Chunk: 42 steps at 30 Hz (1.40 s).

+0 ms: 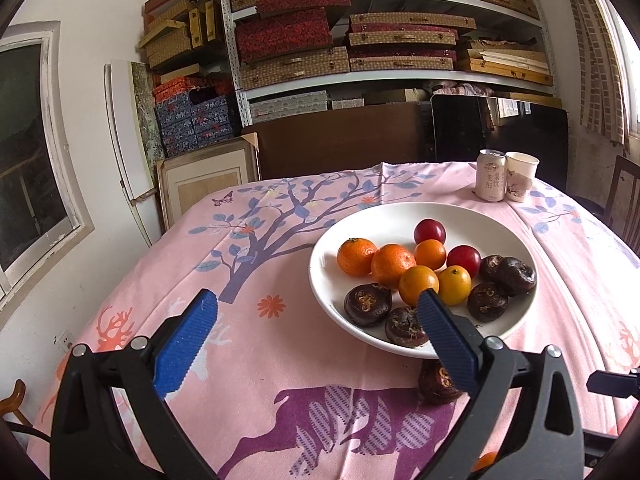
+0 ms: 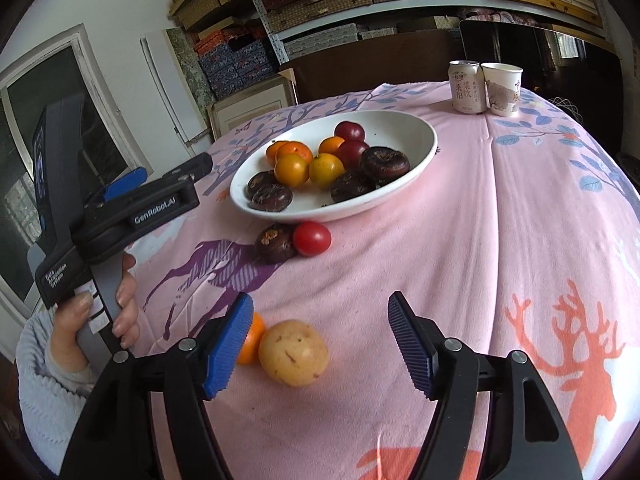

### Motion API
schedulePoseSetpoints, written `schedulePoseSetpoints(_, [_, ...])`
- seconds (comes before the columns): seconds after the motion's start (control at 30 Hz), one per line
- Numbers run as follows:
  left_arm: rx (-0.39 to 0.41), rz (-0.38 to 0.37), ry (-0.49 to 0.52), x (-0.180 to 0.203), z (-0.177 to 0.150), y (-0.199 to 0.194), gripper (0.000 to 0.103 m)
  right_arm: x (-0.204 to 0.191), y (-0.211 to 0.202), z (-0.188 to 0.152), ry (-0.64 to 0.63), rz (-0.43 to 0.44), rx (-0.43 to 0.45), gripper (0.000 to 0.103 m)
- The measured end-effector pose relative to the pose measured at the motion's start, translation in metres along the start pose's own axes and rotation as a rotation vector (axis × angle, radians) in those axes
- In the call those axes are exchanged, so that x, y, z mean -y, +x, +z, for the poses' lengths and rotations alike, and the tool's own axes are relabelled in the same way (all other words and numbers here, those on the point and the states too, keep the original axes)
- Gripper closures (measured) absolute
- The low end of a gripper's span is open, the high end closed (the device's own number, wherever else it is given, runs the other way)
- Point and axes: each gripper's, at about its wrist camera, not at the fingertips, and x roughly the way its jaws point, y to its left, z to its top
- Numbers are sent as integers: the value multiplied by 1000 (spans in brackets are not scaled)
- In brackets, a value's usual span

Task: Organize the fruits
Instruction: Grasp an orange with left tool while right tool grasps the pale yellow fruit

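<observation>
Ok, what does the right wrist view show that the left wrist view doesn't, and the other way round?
Only the right wrist view shows the yellow round fruit beside a partly hidden orange, the red tomato, and the left gripper from outside. Only the left wrist view shows the left gripper's open fingers. Both show the white plate of fruit, the loose water chestnut, the can and paper cup.

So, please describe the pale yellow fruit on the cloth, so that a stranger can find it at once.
Start at the white plate of fruit on the pink tablecloth and come toward the near edge. Between the open right gripper fingers lies the pale yellow fruit, touching a small orange. It is the largest, speckled with brown.
</observation>
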Motion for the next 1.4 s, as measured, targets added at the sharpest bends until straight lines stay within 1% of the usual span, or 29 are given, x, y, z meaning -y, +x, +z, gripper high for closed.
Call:
schedulePoseSetpoints(0.23, [-125,-77,-89,-28,-16,5,5,1,2,-5,12,23,-34,32])
schedulePoseSetpoints(0.4, [-153,-83,-102,-35,-30,0,5,-5,8,-8,-13,54,-82,32])
schedulePoseSetpoints(0.47, [-159,-85,-100,-35,-33,-1,5,-10,13,-11,-33,75,-119,33])
schedulePoseSetpoints(0.5, [-164,-94,-98,-34,-34,-2,5,-12,16,-13,-38,82,-141,38])
schedulePoseSetpoints(0.53, [-172,-112,-95,-34,-36,-2,5,-12,20,-14,-37,93,-164,45])
schedulePoseSetpoints(0.57, [-182,-135,-90,-33,-37,-1,5,-12,22,-14,-31,106,-179,45])
schedulePoseSetpoints(0.6, [-191,-157,-81,-30,-39,-2,5,-11,21,-14,-24,110,-176,48])
schedulePoseSetpoints(0.67, [-198,-181,-51,-23,-42,-4,5,-8,21,-15,-6,109,-176,62])
schedulePoseSetpoints(0.73, [-197,-199,-15,-15,-45,-8,5,-4,20,-15,18,133,-173,62])
schedulePoseSetpoints(0.87, [-209,-282,48,1,-53,-17,5,4,4,-11,55,107,-87,62])
schedulePoseSetpoints(0.93, [-214,-327,92,11,-57,-21,5,12,-1,-9,92,82,-61,62])
schedulePoseSetpoints(1.03, [-224,-376,168,29,-63,-27,5,24,-2,-6,145,69,-49,62])
schedulePoseSetpoints(1.13, [-246,-415,223,41,-70,-32,5,29,-4,-6,166,74,-44,62])
schedulePoseSetpoints(1.2, [-256,-414,231,44,-71,-32,5,28,-3,-6,164,77,-43,62])
schedulePoseSetpoints(1.27, [-273,-419,208,41,-71,-28,6,27,-2,-5,164,81,-43,62])
schedulePoseSetpoints(1.3, [-288,-422,193,38,-72,-27,10,27,-2,-5,165,81,-43,62])
schedulePoseSetpoints(1.33, [-307,-429,180,35,-74,-25,17,29,-1,-4,167,81,-44,62])
schedulePoseSetpoints(1.4, [-333,-447,146,28,-75,-23,21,30,0,-4,171,82,-49,62])
